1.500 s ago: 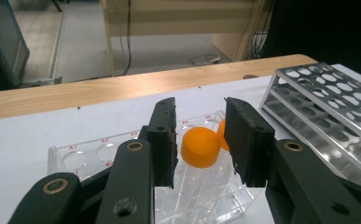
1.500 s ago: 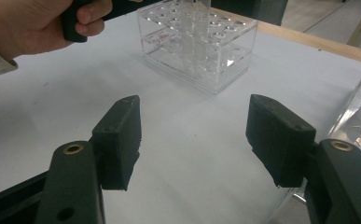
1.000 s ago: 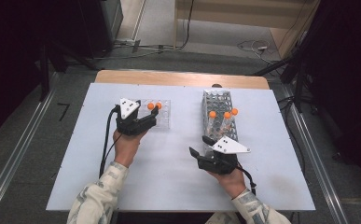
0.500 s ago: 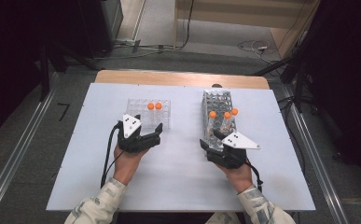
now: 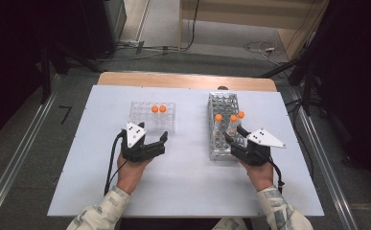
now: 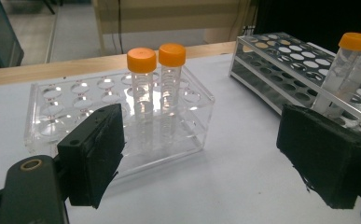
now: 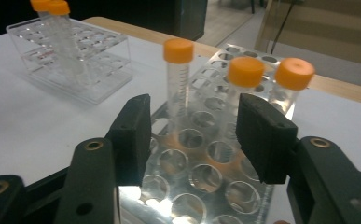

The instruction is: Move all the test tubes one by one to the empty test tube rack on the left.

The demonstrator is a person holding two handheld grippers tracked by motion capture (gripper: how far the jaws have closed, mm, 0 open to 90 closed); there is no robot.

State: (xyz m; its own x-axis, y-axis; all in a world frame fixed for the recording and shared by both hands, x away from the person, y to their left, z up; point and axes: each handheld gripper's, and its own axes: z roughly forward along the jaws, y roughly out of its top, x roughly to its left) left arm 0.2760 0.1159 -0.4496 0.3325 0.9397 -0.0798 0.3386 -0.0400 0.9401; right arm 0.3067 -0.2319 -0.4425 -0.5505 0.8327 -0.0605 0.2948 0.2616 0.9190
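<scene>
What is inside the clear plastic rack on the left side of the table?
Two orange-capped tubes stand side by side in the clear rack, in its back rows; the other holes look empty. Whether the tubes hold anything cannot be told through the glare.

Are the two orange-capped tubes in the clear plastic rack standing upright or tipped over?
Upright. Both orange-capped tubes stand vertically, side by side, in the clear plastic rack.

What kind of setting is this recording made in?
Probably a lab-style recording station, not a working laboratory: a white table with a clear plastic tube rack, a metal tube rack holding orange-capped tubes, and cables on the grey floor beyond.
</scene>
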